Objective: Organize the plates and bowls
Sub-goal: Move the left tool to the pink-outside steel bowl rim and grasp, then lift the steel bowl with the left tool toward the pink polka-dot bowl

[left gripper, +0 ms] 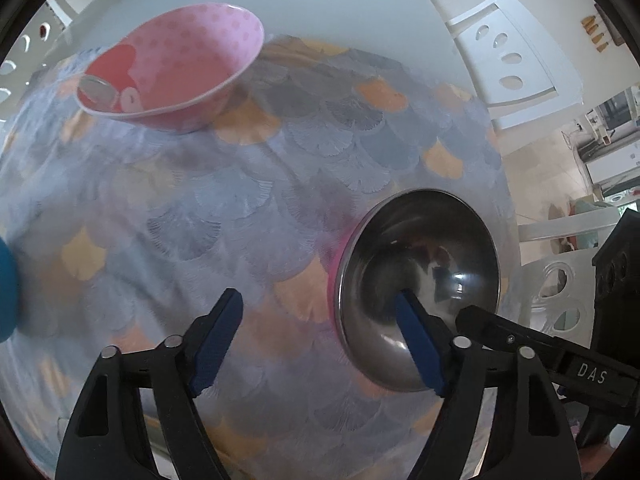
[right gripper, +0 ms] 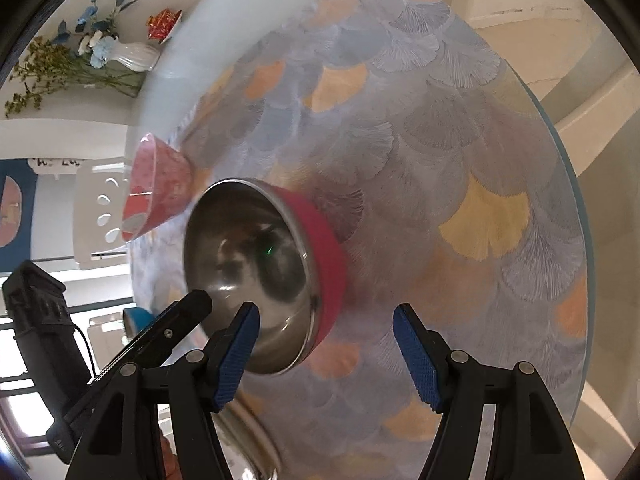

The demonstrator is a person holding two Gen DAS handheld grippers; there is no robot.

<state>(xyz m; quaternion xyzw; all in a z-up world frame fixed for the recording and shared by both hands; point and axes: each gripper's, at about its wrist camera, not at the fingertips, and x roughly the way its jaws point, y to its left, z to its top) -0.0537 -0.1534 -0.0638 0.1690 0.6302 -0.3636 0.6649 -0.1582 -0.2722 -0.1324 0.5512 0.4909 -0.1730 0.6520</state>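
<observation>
A steel bowl with a pink outer wall (left gripper: pixel 420 264) (right gripper: pixel 256 248) stands on the fan-patterned tablecloth (left gripper: pixel 200 208). My left gripper (left gripper: pixel 319 296) is open and straddles the bowl's near-left rim: one blue pad is inside the bowl, the other outside over the cloth. My right gripper (right gripper: pixel 326 311) is open too and straddles the opposite rim, with its left pad over the steel inside. Neither pair of pads presses the wall. A pink dotted bowl (left gripper: pixel 172 64) (right gripper: pixel 160 184) sits farther back, with a metal spoon-like piece (left gripper: pixel 96 88) inside.
A blue object (left gripper: pixel 6 288) (right gripper: pixel 136 318) lies at the cloth's edge. White chairs (left gripper: pixel 508 64) stand around the table. A white vase of flowers (right gripper: pixel 136 56) and a red-and-white cup (right gripper: pixel 162 24) stand on the far side. Another steel rim (right gripper: pixel 248 432) shows below my right gripper.
</observation>
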